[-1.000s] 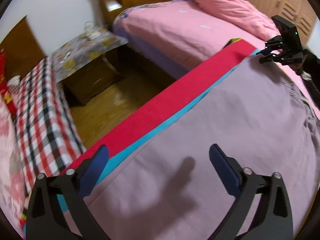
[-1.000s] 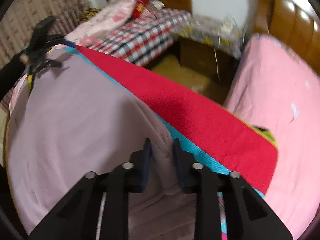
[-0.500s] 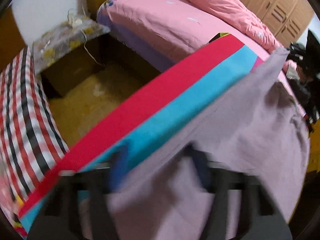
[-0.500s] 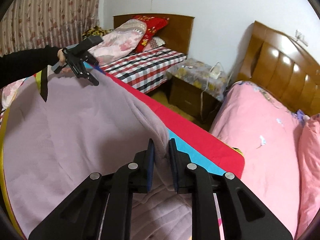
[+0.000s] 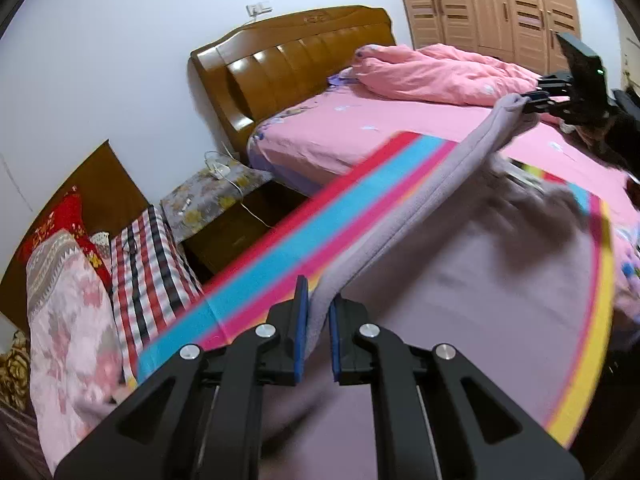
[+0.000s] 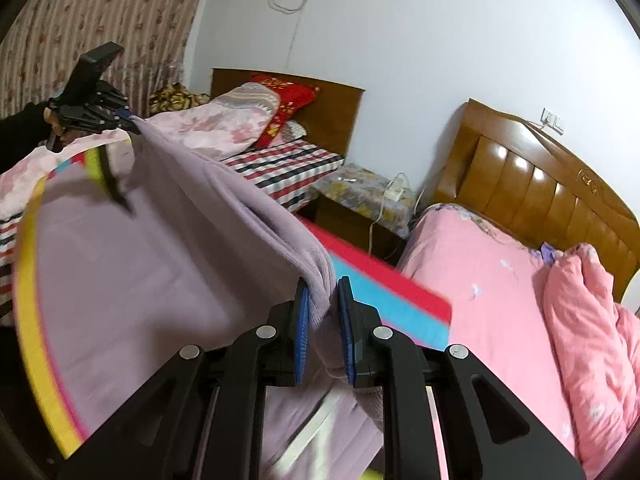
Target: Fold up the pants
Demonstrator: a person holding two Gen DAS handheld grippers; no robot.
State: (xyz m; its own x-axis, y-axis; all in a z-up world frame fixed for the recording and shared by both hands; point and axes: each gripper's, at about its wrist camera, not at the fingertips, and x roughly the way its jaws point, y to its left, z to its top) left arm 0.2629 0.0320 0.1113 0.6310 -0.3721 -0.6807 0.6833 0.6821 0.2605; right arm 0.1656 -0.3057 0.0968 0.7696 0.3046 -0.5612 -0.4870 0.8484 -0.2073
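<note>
Right tongs point(image 6: 323, 320) and left tongs point(image 6: 128, 122) pinch the lilac pants point(image 6: 180, 208), edge stretched between them.

The pants point(image 5: 440, 280) are stretched between the left gripper point(image 5: 318, 332) at lower centre of the left wrist view and the right gripper point(image 5: 536, 100) at upper right. Beneath them a mat point(image 5: 280, 248) is laid diagonally. Behind the mat, a nightstand point(image 5: 216, 196) is placed at centre left between two beds: one point(image 5: 340, 128) at upper centre, one point(image 5: 152, 256) at left.
</note>
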